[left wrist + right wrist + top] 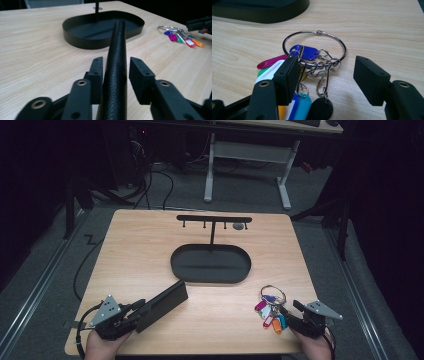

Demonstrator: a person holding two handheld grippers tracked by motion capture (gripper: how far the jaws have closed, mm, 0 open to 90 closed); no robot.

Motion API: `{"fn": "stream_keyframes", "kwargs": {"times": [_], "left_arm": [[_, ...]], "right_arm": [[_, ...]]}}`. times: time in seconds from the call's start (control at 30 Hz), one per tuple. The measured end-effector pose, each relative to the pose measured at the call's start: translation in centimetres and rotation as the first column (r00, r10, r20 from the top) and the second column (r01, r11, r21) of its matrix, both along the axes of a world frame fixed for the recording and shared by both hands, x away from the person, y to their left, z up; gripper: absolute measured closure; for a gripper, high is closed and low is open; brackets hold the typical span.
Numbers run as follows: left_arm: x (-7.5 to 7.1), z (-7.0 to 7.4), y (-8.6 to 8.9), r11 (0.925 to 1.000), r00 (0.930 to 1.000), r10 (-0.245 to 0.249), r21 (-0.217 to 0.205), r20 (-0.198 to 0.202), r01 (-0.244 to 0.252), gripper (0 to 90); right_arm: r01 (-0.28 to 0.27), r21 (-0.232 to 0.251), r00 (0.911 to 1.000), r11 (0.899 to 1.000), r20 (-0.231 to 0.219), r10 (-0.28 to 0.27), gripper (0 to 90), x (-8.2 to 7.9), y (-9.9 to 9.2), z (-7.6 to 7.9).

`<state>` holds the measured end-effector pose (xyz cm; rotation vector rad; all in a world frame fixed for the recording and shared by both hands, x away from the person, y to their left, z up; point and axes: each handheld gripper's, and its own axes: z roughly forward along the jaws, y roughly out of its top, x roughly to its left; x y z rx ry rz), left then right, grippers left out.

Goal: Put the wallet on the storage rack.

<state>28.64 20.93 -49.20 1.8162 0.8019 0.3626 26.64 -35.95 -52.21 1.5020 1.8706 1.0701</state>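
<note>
**Letting go too early could cost you the wallet**

Watching your left gripper, its jaws stand slack around the black wallet at the table's near left; it may topple. Your right gripper, spread over the key ring near right, could snag clips.

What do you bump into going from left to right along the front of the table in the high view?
Left gripper → black wallet → bunch of keys with coloured tags → right gripper.

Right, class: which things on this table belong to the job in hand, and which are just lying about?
In the job: black wallet between the left gripper fingers; key ring with coloured tags at the right gripper.
Lying about: black oval tray; hook stand.
</note>
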Motion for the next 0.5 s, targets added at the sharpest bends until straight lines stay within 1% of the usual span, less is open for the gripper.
{"fn": "stream_keyframes", "kwargs": {"times": [0.13, 0.2, 0.23, 0.27, 0.33, 0.43, 0.47, 0.5], "left_arm": [[-0.1, 0.0, -0.1, 0.9998, 0.9999, -0.011, 0.016, 0.004, 0.010, 61.7], [-0.2, 0.1, -0.3, 0.9982, 0.9998, -0.018, 0.057, 0.010, 0.017, 60.9], [-0.2, 0.1, -0.3, 0.9982, 0.9998, -0.018, 0.057, 0.010, 0.017, 60.2], [-0.4, 0.2, -0.5, 0.9956, 0.9997, -0.020, 0.092, 0.013, 0.019, 59.5], [-0.4, 0.3, -0.6, 0.9945, 0.9998, -0.021, 0.103, 0.008, 0.020, 59.4], [-0.6, 0.5, -1.0, 0.9855, 0.9995, -0.011, 0.169, 0.028, 0.007, 60.0], [-0.6, 0.6, -1.1, 0.9808, 0.9994, -0.014, 0.195, 0.033, 0.008, 60.3], [-0.6, 0.7, -1.3, 0.9734, 0.9991, -0.017, 0.229, 0.038, 0.008, 60.5]], "right_arm": [[0.000, 0.000, 1.0000, 1.000, 0.002, 0.000, 37.3, 0.0, 0.0, 0.0], [-0.001, -0.001, 1.0000, 1.000, 0.002, 0.001, 37.3, 0.0, -0.1, 0.0], [-0.001, -0.001, 1.0000, 1.000, 0.002, 0.001, 37.3, 0.0, -0.1, 0.0], [0.001, 0.001, 1.0000, 1.000, 0.002, -0.001, 37.3, 0.0, -0.1, 0.0], [0.002, 0.001, 1.0000, 1.000, 0.005, -0.002, 37.3, 0.0, -0.1, 0.1], [-0.002, 0.001, 1.0000, 1.000, 0.007, 0.002, 37.3, 0.0, -0.2, 0.1], [-0.002, 0.001, 1.0000, 1.000, 0.007, 0.002, 37.3, 0.0, -0.2, 0.1], [-0.004, 0.003, 1.0000, 1.000, 0.008, 0.004, 37.3, 0.0, -0.1, 0.1]]}}
